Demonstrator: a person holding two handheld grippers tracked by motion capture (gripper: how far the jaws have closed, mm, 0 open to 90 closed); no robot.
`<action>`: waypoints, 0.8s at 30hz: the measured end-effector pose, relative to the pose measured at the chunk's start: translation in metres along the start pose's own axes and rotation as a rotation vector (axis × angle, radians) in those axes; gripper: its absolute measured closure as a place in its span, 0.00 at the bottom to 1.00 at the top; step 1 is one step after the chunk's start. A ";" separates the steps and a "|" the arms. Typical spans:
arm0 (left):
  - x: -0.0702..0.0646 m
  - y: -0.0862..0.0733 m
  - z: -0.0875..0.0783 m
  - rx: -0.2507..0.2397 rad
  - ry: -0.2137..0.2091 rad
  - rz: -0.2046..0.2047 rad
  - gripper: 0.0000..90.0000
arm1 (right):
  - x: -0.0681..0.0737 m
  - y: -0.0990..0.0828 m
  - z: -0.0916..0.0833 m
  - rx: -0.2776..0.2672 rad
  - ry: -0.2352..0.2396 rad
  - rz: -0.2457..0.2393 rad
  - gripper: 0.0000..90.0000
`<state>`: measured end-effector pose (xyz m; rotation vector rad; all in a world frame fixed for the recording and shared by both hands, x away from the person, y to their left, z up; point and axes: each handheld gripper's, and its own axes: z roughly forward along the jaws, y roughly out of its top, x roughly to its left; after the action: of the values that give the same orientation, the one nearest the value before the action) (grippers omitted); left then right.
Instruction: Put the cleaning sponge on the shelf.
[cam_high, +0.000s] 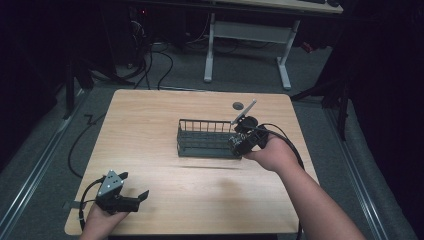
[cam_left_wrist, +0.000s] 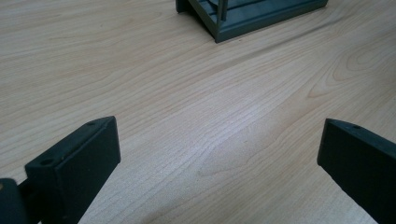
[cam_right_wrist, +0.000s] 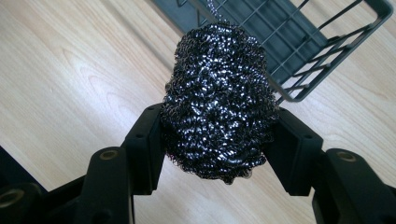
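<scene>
A ball of steel wool (cam_right_wrist: 217, 93) is squeezed between both pads of my right gripper (cam_right_wrist: 219, 120), which is shut on it above the wood. Just beyond it lies a dark wire basket (cam_right_wrist: 327, 42). From the high view, my right gripper (cam_high: 247, 140) hovers at the right end of the basket (cam_high: 205, 142). My left gripper (cam_high: 134, 194) rests near the table's front left corner. Its jaws stand wide apart, open, with only bare wood between them (cam_left_wrist: 219, 140). A corner of the basket (cam_left_wrist: 252, 18) shows far ahead of it.
The wooden table (cam_high: 150, 115) has a round cable hole (cam_high: 238, 105) behind the basket. A white-legged desk (cam_high: 247, 35) and floor cables (cam_high: 160, 65) lie beyond the far edge. A cable trails from each gripper.
</scene>
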<state>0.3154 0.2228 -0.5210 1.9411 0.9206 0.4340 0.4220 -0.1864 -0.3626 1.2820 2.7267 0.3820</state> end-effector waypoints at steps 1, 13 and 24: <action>0.000 0.000 0.000 0.002 -0.003 0.000 0.00 | -0.001 0.002 0.000 0.003 0.002 0.006 0.48; -0.002 -0.001 0.003 0.011 -0.015 -0.008 0.00 | -0.019 0.023 0.013 0.011 0.003 0.034 0.48; -0.002 0.000 0.004 0.005 -0.025 -0.014 0.00 | -0.027 0.041 0.016 0.000 -0.018 0.056 0.48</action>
<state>0.3168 0.2191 -0.5233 1.9388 0.9196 0.3989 0.4731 -0.1791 -0.3673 1.3571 2.6810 0.3732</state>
